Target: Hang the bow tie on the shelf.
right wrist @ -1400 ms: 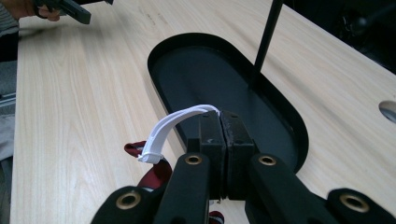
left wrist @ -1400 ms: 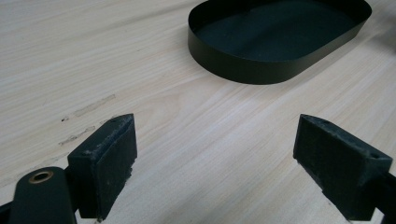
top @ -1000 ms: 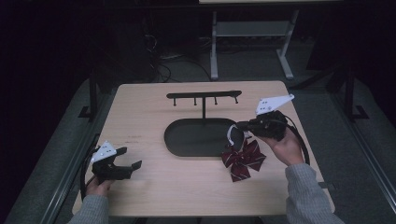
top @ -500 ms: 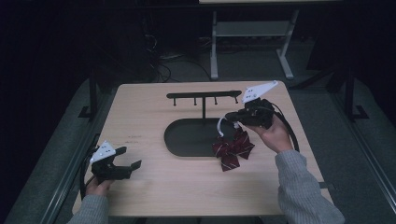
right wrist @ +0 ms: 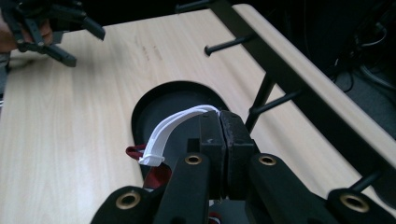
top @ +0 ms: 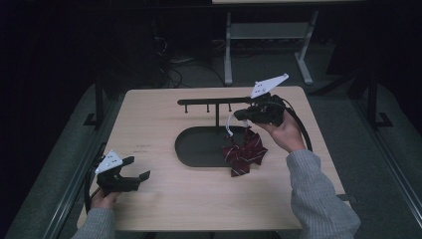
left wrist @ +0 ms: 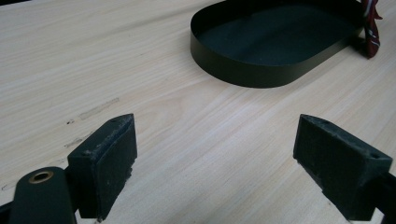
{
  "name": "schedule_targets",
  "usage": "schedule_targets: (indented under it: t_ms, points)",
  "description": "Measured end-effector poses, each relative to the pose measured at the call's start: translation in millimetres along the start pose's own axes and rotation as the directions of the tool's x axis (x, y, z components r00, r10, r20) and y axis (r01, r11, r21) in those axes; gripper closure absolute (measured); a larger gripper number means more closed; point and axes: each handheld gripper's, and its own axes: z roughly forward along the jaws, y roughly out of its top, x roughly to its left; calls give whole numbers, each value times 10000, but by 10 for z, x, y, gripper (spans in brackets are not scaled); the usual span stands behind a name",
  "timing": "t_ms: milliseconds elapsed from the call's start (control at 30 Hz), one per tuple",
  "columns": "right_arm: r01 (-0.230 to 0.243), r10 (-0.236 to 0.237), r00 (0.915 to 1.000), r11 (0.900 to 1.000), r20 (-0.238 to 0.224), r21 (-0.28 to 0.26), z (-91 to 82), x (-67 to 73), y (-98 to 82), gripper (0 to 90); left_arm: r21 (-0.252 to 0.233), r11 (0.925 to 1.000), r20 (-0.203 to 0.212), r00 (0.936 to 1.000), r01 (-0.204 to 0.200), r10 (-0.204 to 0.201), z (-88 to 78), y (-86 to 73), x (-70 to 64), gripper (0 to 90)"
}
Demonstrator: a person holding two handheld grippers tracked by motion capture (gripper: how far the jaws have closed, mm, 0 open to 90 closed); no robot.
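Just below the rack's peg bar (top: 214, 101), the right tool (top: 244, 115) pinches the white strap (right wrist: 175, 123) of the plaid bow tie (top: 245, 153), which dangles over the black tray (top: 196, 147). Left tool (top: 137, 172) rests spread, well apart on the bench (top: 199, 199).

The table (top: 164, 209) is viewed from high above its near edge. Each tool view is taken low and close; the oval tray (left wrist: 261, 70) is shared by all three.

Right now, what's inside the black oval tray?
The black oval tray holds its rack post; the dangling bow tie overlaps its right edge, hiding that part.
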Motion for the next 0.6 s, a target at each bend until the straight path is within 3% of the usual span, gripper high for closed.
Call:
schedule_targets:
  t_ms: [600]
  points:
    - [18, -19, 9999, 10000, 164, 63, 90, -184, 224, 883, 19, 10000, 40, 10000, 89, -89, -1, -5, -2, 130]
